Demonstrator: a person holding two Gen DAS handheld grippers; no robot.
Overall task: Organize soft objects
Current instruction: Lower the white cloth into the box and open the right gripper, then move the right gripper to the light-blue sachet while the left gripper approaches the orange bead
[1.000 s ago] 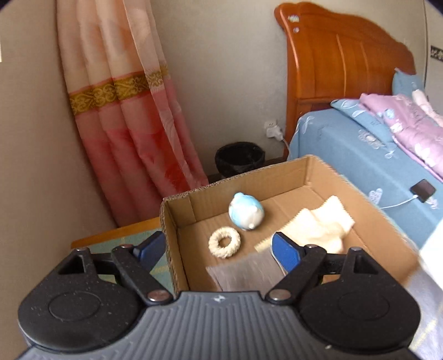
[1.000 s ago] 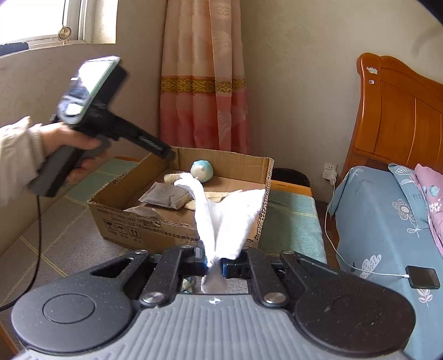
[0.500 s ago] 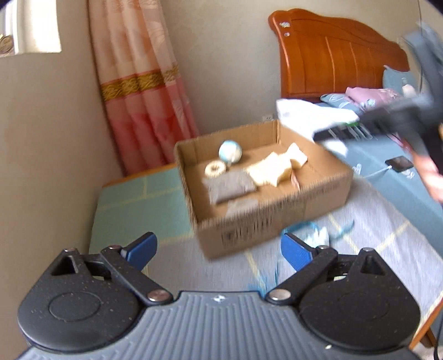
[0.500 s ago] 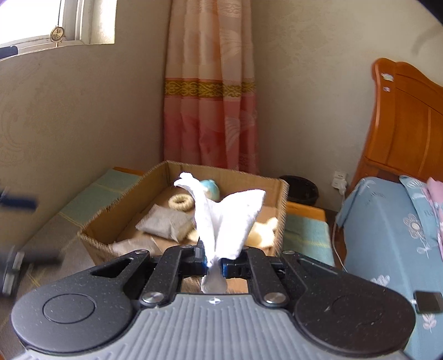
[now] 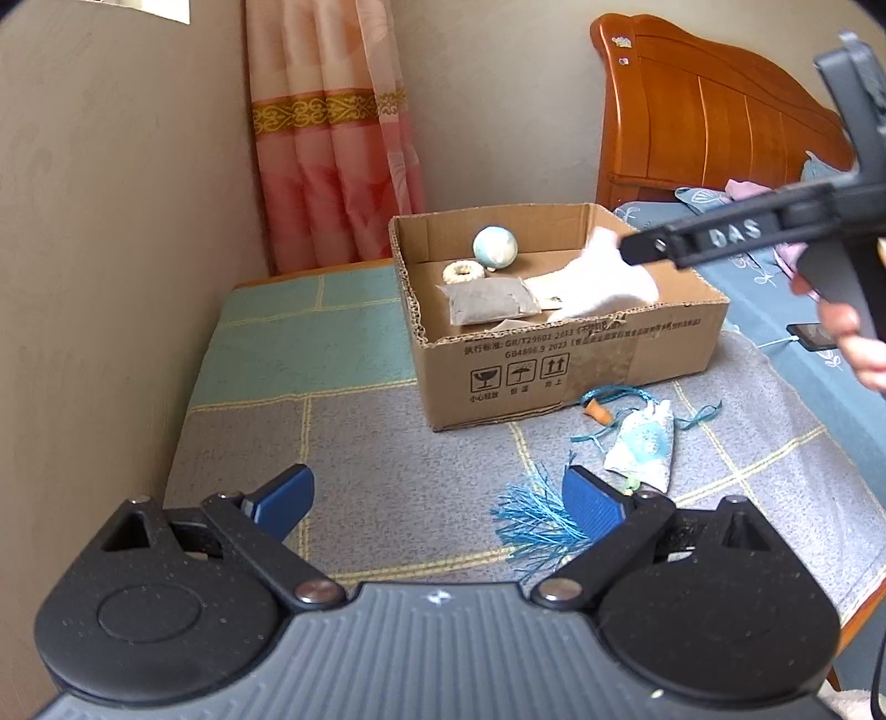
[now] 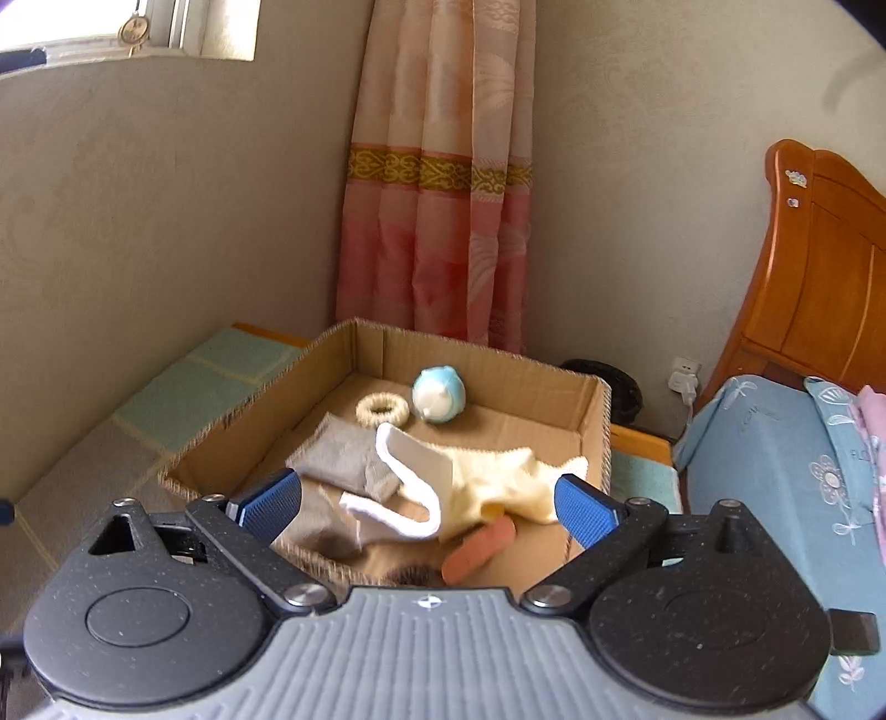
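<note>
Beige walls w/ pink curtain (image 6: 437, 183) in corner (gold band across), window (image 6: 127, 25) top left, orange wood headboard (image 5: 714, 116), blue-sheeted bed (image 6: 775, 459).

A brown cardboard box (image 6: 592, 421) holds a white sock (image 6: 412, 471), grey cloth (image 6: 343, 457) and pale-blue ball (image 6: 438, 394).

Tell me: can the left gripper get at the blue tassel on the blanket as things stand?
Probably yes. The left gripper is open and the blue tassel lies bare on the blanket beside its right finger, nothing covering it.
</note>
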